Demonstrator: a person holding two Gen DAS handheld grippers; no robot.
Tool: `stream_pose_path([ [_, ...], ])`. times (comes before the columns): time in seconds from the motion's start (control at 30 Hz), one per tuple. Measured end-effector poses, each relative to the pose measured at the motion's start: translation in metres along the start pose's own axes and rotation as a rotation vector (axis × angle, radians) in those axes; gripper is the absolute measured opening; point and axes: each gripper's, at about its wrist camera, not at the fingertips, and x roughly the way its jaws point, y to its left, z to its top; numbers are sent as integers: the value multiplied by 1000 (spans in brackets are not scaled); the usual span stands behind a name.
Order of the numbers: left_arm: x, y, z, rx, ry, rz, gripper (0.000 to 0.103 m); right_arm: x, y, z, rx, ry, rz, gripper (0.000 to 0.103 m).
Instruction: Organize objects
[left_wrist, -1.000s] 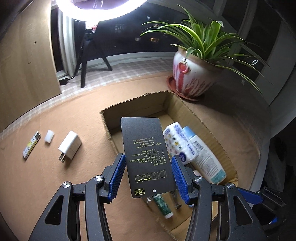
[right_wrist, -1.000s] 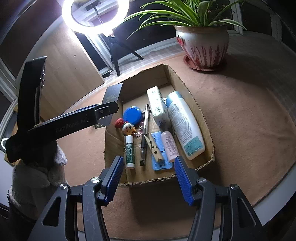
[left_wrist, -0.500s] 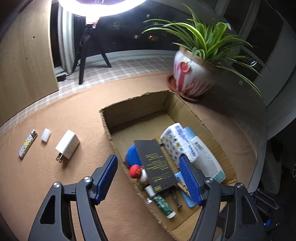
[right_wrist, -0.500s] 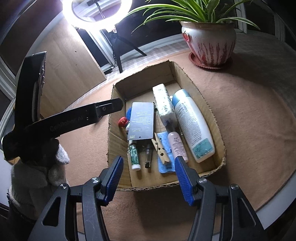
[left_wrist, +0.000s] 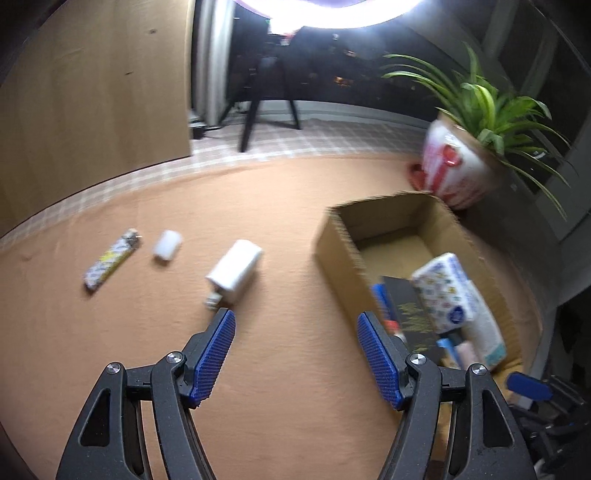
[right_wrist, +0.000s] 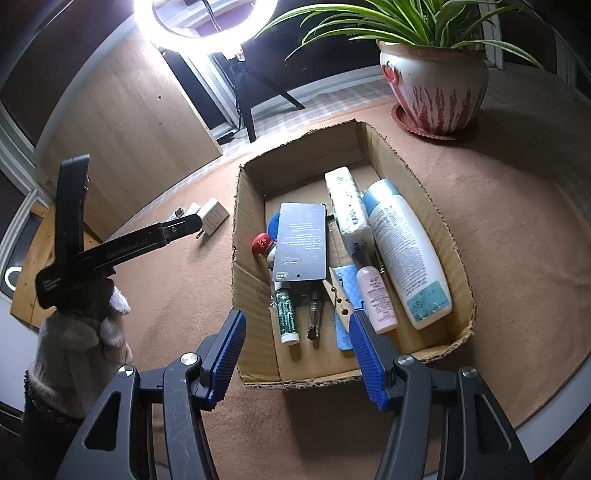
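My left gripper (left_wrist: 295, 347) is open and empty, low over the brown table, left of the cardboard box (left_wrist: 334, 254). Ahead of it lie a white charger plug (left_wrist: 234, 275), a small white cap (left_wrist: 167, 246) and a patterned lighter (left_wrist: 110, 264). My right gripper (right_wrist: 297, 352) is open and empty at the box's near rim (right_wrist: 317, 380). The flat black card (right_wrist: 301, 242) lies inside the box on top of other items. The left gripper also shows in the right wrist view (right_wrist: 184, 223), near the charger (right_wrist: 212, 216).
The box holds a white lotion bottle (right_wrist: 406, 254), a tissue pack (right_wrist: 347, 206), a small pink bottle (right_wrist: 376, 299), a clothespin (right_wrist: 338, 299), a green tube (right_wrist: 286, 315) and a pen (right_wrist: 314, 314). A potted plant (right_wrist: 434, 81) stands behind it. A ring light (right_wrist: 207, 14) stands beyond the table.
My left gripper opened and dropped the black card into the box, then swung left toward the charger, cap and lighter. My right gripper moved slightly closer to the box.
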Motion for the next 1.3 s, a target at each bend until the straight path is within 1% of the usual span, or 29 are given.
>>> stream_pose_path([
  [0.1, 7, 22, 6, -25, -9, 25, 72, 3, 3, 0, 1, 11, 10, 54],
  [0.23, 24, 37, 15, -20, -10, 51, 72, 4, 7, -2, -12, 20, 11, 54],
  [0.37, 41, 38, 21, 13, -5, 65, 72, 2, 4, -5, -7, 26, 4, 54],
  [0.43, 47, 36, 23, 25, -6, 62, 69, 1, 1, -5, 1, 28, 0, 54],
  [0.53, 58, 32, 25, 33, 6, 60, 60, 0, -5, -7, 18, 33, -4, 54],
  [0.6, 66, 31, 26, 38, 20, 63, 51, 0, -7, -7, 25, 36, -4, 54],
  [0.63, 68, 31, 26, 39, 22, 65, 49, 0, -8, -8, 27, 38, -5, 54],
  [0.67, 71, 32, 26, 38, 26, 64, 44, 0, -8, -8, 28, 38, -6, 54],
  [0.7, 72, 32, 25, 34, 28, 62, 36, 0, -9, -9, 28, 39, -6, 54],
  [0.73, 74, 34, 25, 26, 33, 58, 34, 0, -9, -9, 28, 40, -6, 54],
  [0.93, 74, 40, 24, -1, 39, 38, 30, 3, -6, -9, 17, 49, 0, 54],
  [1.03, 71, 45, 21, -32, 49, 17, 28, 5, -3, -8, 8, 49, 5, 54],
  [1.17, 62, 50, 10, -71, 58, 4, 28, 9, 3, -5, -3, 51, 19, 54],
  [1.3, 45, 59, -12, -113, 54, 0, 27, 14, 15, -4, -28, 56, 42, 54],
])
